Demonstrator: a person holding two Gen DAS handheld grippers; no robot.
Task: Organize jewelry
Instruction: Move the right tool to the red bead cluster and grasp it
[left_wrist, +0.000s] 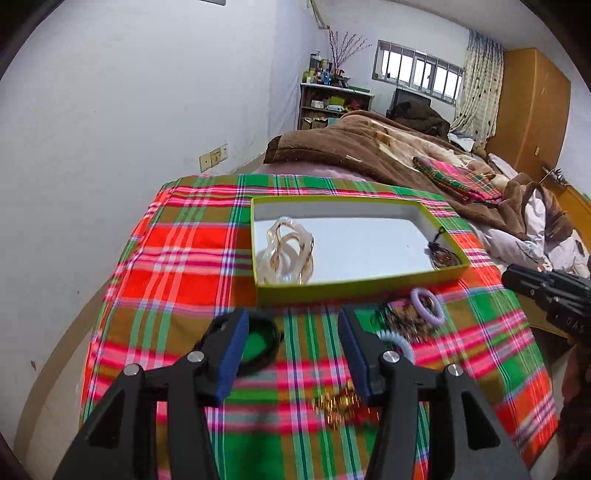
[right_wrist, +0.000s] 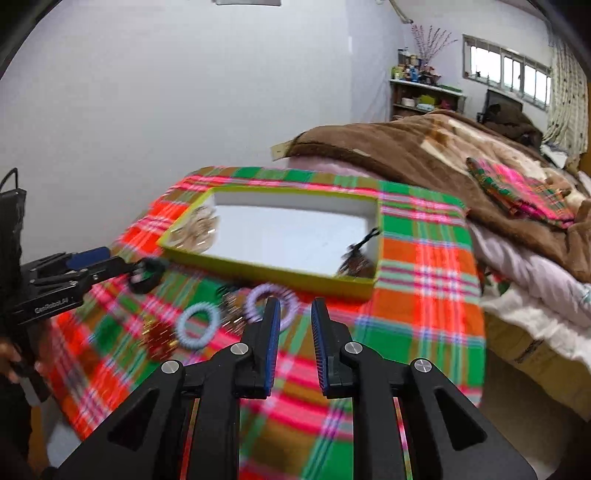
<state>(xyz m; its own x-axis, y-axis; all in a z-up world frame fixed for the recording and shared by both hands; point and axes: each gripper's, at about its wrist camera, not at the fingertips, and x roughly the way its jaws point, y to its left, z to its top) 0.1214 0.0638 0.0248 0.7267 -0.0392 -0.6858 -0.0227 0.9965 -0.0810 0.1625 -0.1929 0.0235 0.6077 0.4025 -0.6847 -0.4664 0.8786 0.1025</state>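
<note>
While both jaws stand apart and empty, left gripper (left_wrist: 291, 354) wide, right gripper (right_wrist: 295, 345) narrow: glossy looped clips inside shallow lime cardboard box (left_wrist: 354, 286), coiled lilac hair tie (right_wrist: 271, 306), pale-blue coil (right_wrist: 197, 325) on plaid cloth (left_wrist: 177, 258).

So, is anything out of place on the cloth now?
Yes. Several pieces lie loose on the cloth outside the box: a purple coil tie, a blue coil tie, a black ring and a gold piece.
</note>
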